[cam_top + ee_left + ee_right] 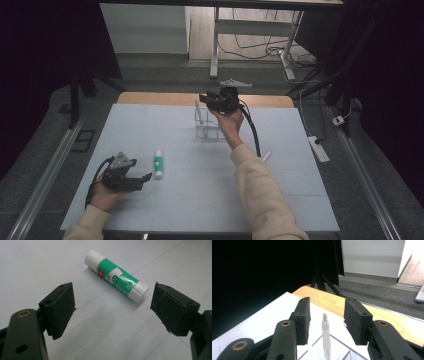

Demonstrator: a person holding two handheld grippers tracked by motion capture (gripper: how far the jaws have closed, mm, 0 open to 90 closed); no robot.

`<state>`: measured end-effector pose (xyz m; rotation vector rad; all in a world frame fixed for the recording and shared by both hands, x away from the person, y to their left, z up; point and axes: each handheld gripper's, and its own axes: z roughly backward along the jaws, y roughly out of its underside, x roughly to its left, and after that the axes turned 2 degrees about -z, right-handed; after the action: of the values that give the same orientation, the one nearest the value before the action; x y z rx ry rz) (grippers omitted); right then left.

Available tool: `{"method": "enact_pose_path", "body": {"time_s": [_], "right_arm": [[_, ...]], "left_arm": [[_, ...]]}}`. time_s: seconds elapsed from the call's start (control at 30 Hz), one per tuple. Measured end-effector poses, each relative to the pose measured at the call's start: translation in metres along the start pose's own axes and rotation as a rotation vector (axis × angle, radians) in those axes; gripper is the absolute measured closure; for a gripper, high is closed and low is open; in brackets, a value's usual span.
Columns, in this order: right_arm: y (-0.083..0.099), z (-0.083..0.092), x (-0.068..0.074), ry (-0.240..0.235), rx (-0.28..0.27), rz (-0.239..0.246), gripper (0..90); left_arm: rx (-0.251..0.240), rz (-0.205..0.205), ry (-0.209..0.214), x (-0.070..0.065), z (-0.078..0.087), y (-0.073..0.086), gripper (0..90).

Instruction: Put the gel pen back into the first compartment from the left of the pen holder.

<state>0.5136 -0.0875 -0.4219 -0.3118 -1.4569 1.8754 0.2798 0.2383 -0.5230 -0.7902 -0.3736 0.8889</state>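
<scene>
A white and green glue stick (158,164) (116,277) lies on the pale blue mat (210,200), just beyond the fingertips of my left gripper (145,179) (112,307). That gripper rests low on the mat, open and holding nothing. At the far side a clear holder (206,127) (342,342) stands with a white pen (199,112) (325,335) upright in it. My right gripper (205,100) (327,315) hovers over the holder. Its jaws stand apart on either side of the pen's tip, with a gap on both sides.
A small white pen or cap (266,156) lies on the mat beside the right forearm. The wooden table edge (150,98) (329,300) shows past the mat's far side. A power strip (318,148) lies on the floor at the right.
</scene>
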Motion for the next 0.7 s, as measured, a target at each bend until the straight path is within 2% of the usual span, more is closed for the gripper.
{"method": "enact_pose_path", "body": {"time_s": [0.27, 0.43, 0.53, 0.7], "right_arm": [[0.005, 0.024, -0.003, 0.012, 0.028, 0.021, 54.4], [0.009, 0.045, -0.008, 0.019, 0.053, 0.043, 52.5], [0.011, 0.058, -0.011, 0.032, 0.073, 0.074, 51.3], [0.016, 0.079, -0.017, 0.039, 0.093, 0.084, 49.9]], "left_arm": [[0.005, 0.001, -0.006, 0.0, 0.0, 0.0, 19.6], [0.005, 0.002, -0.008, -0.001, 0.0, -0.001, 19.6], [0.006, 0.003, -0.008, -0.002, 0.0, -0.001, 19.6], [0.007, 0.003, -0.009, -0.002, 0.001, 0.0, 19.6]]}}
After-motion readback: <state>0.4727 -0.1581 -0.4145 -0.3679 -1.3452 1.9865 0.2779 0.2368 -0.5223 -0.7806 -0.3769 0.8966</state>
